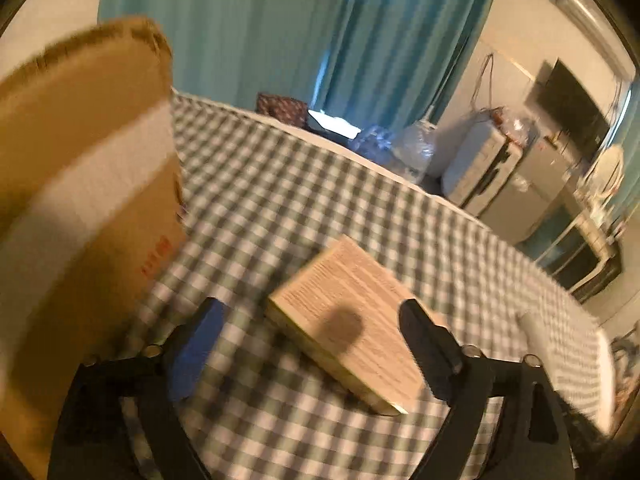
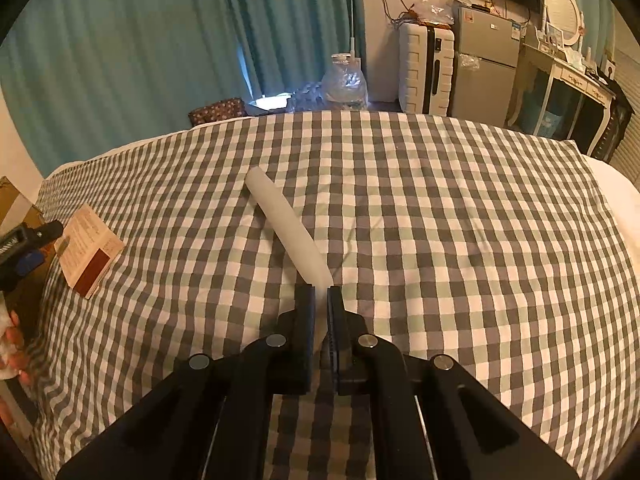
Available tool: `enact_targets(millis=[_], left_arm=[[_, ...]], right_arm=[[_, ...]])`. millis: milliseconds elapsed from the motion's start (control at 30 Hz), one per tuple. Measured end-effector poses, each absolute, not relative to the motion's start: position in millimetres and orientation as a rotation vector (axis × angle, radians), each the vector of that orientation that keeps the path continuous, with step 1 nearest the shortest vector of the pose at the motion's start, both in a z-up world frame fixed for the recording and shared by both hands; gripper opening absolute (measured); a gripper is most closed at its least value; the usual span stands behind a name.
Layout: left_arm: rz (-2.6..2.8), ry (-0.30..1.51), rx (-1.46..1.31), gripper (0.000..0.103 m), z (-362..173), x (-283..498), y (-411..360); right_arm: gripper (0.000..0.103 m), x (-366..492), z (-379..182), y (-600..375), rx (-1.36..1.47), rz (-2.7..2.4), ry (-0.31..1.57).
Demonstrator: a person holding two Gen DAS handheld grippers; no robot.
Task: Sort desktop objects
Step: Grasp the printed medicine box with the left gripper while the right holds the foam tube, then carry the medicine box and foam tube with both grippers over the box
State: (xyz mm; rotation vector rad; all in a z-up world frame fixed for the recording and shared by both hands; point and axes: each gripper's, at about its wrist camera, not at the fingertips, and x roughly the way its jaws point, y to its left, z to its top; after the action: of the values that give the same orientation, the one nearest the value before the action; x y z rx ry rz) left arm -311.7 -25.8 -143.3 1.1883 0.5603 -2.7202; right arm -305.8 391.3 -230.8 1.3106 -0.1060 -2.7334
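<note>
A thick book (image 1: 352, 316) lies flat on the checked cloth (image 1: 304, 200), its pale printed cover up. My left gripper (image 1: 312, 324) is open, its fingers on either side of the book's near end, just above it. In the right wrist view the same book (image 2: 90, 250) lies at the far left, with the left gripper (image 2: 32, 240) beside it. A white cylinder (image 2: 288, 226) lies on the cloth in the middle. My right gripper (image 2: 320, 290) is shut on the cylinder's near end.
A tall cardboard box (image 1: 80, 208) stands at the left, close to the left gripper. Beyond the far edge of the cloth are a clear plastic bottle (image 2: 346, 84), a white suitcase (image 2: 426, 68), a small fridge (image 2: 488, 64) and teal curtains (image 2: 160, 40).
</note>
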Motion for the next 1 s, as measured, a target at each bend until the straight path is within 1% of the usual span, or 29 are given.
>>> enact_targets(millis=[67, 133, 167, 267, 300, 433, 467, 500, 567, 600, 633, 667, 767, 867, 900, 933, 1000], left_arm=[[-2.691, 0.598, 1.238, 0.095, -150, -319, -16], [-2.619, 0.557, 1.294, 0.095, -156, -324, -10], [-2.584, 0.565, 1.305, 0.096, -159, -326, -8], [-2.556, 0.754, 1.304, 0.099, -168, -328, -2], [-2.55, 0.766, 1.303, 0.103, -169, -330, 1], [-2.549, 0.791, 1.261, 0.103, -172, -341, 4], [-2.563, 0.804, 1.255, 0.088, -173, -340, 4], [-2.598, 0.819, 1.221, 0.063, -170, -340, 2], [-2.653, 0.874, 1.152, 0.048, -162, -332, -8], [-2.683, 0.887, 1.142, 0.044, -156, -329, -10], [-2.715, 0.872, 1.133, 0.042, -149, -326, -9], [-2.756, 0.833, 1.115, 0.038, -140, -321, -9], [-2.9, 0.657, 1.142, 0.033, -121, -315, 5], [-3.003, 0.496, 1.257, 0.032, -113, -311, 28], [-3.017, 0.419, 1.296, 0.032, -114, -309, 37], [-3.028, 0.356, 1.289, 0.031, -114, -310, 45], [-3.037, 0.294, 1.321, 0.031, -119, -316, 65]], right_arm=[[0.006, -306, -233, 389, 1.313, -2.733, -0.102], [0.007, -307, -234, 389, 1.313, -2.733, -0.094], [0.007, -307, -234, 388, 1.312, -2.734, -0.089], [0.008, -306, -236, 387, 1.314, -2.735, -0.088], [0.008, -305, -236, 387, 1.314, -2.737, -0.084], [0.008, -305, -237, 388, 1.316, -2.739, -0.079], [0.008, -305, -237, 388, 1.314, -2.739, -0.084], [0.008, -304, -237, 388, 1.312, -2.741, -0.083], [0.008, -303, -237, 386, 1.309, -2.749, -0.054], [0.008, -302, -238, 384, 1.308, -2.753, -0.028], [0.008, -302, -238, 381, 1.307, -2.754, -0.006], [0.008, -301, -238, 378, 1.304, -2.756, 0.016], [0.008, -295, -236, 372, 1.298, -2.758, 0.025], [0.008, -294, -232, 371, 1.28, -2.751, 0.008], [0.008, -292, -230, 369, 1.271, -2.746, 0.005], [0.008, -292, -229, 367, 1.27, -2.744, 0.009], [0.008, -290, -228, 362, 1.277, -2.741, 0.036]])
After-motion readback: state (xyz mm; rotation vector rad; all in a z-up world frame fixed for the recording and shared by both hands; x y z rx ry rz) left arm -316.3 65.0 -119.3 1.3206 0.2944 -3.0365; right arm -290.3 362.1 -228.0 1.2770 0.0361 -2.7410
